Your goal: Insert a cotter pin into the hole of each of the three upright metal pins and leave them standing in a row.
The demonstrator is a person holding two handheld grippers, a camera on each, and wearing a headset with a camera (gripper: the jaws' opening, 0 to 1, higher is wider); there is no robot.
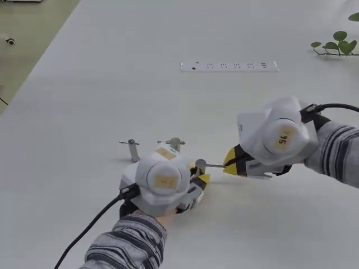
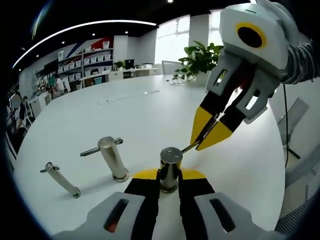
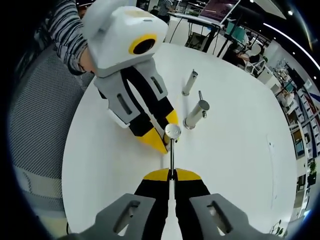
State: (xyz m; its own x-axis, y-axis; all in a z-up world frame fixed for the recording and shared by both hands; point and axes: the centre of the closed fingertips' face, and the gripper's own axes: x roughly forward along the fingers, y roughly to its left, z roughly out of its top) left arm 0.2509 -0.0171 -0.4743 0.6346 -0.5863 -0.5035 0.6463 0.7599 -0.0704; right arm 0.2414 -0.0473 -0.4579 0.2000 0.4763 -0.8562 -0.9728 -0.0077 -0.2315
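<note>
Three upright metal pins stand on the white table (image 1: 112, 84). Two of them (image 1: 133, 150) (image 1: 175, 144) have a cotter pin through the top. My left gripper (image 1: 199, 175) is shut on the third metal pin (image 1: 200, 165), gripping it low (image 2: 170, 167) between the yellow-tipped jaws (image 2: 169, 176). My right gripper (image 1: 227, 164) is shut on a thin cotter pin (image 3: 171, 152), held level, its tip at the top of that metal pin (image 3: 173, 131). Whether the tip is inside the hole I cannot tell. The cotter pin (image 2: 186, 147) shows between both grippers.
A white power strip (image 1: 229, 66) lies farther back on the table. A green plant (image 1: 336, 43) sits at the far right edge. A black cable (image 1: 90, 230) trails from the left gripper toward the front edge.
</note>
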